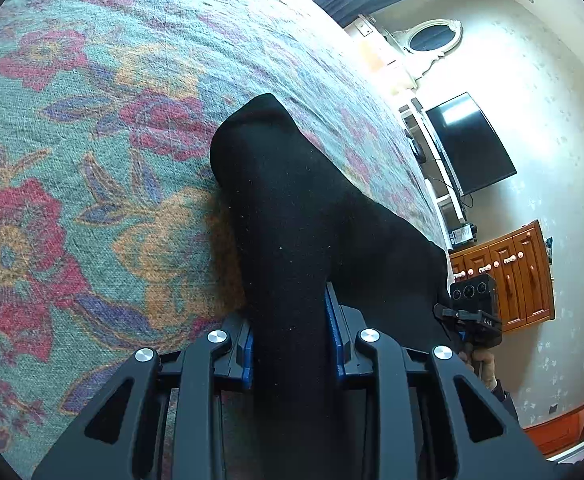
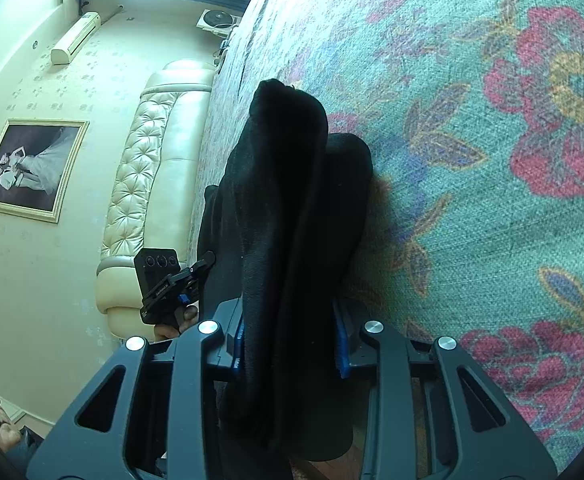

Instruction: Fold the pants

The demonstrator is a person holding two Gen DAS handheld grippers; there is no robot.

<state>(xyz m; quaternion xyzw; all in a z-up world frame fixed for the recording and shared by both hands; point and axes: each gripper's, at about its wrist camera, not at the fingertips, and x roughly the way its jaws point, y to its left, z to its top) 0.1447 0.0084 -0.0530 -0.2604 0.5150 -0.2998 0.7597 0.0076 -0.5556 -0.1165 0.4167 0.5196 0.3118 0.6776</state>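
**Over the bed: both grips bunched, fold could go crooked**

Above the flowered bedspread (image 1: 91, 128), the black pants (image 1: 292, 220) hang lifted, a thick bunch running through each gripper. The left gripper (image 1: 292, 344) has its jaws pinching the cloth between blue pads (image 1: 334, 320); the right gripper (image 2: 289, 344) pinches another bunched length the same way. Each grip takes a gathered wad rather than a flat edge, so layers could slide out unevenly and one side drop. If the two hands travel at different rates, the cloth between them would likely twist and land creased. The loose end near the bedspread may also drag and fold under itself.
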